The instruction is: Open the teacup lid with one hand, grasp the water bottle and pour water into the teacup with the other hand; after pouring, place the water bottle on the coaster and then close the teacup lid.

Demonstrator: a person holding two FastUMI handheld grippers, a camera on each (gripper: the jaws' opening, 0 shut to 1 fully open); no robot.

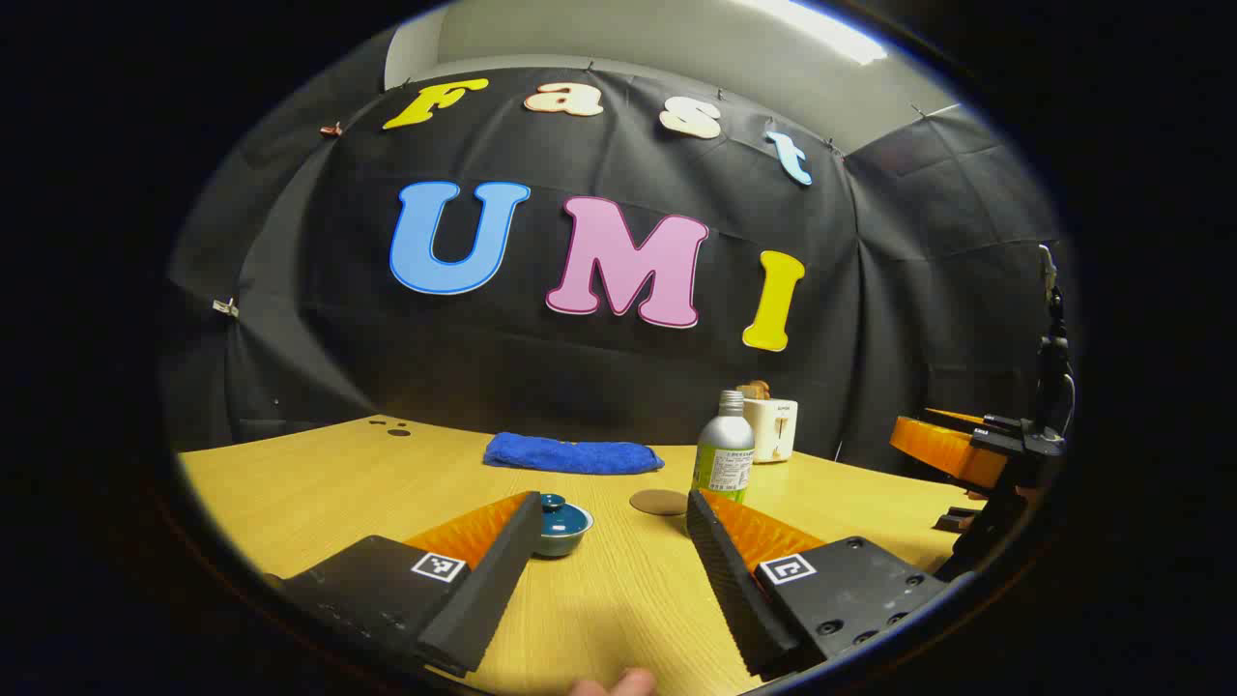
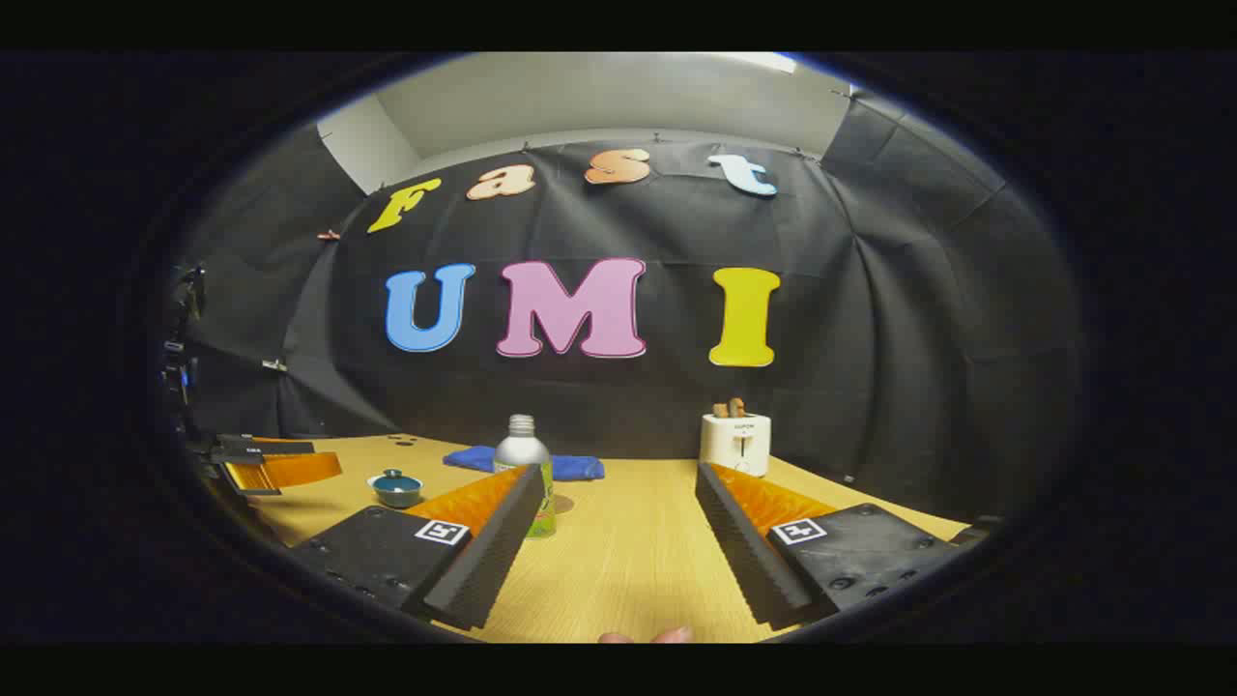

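Teacup [image 1: 561, 527] lidded, water bottle [image 1: 726, 452] capped, both grippers [image 1: 614, 536] [image 2: 618, 507] spread, holding nothing.

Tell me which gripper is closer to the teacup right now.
Left. The left gripper hangs open just short of the teacup, by its left finger. The right gripper, open, faces the water bottle, teacup well aside.

In the left gripper view, the left gripper [image 1: 614, 551] hangs low with its two ribbed fingers [image 1: 503, 570] spread wide apart, nothing between them. A fingertip of the holding hand [image 1: 614, 684] peeks in at the near edge. Far to the right, the right gripper [image 1: 966, 449] floats level. In the right gripper view, the right gripper [image 2: 618, 541] likewise has its jaws wide apart, gripping nothing, and the left gripper [image 2: 275, 466] hovers at the far left.
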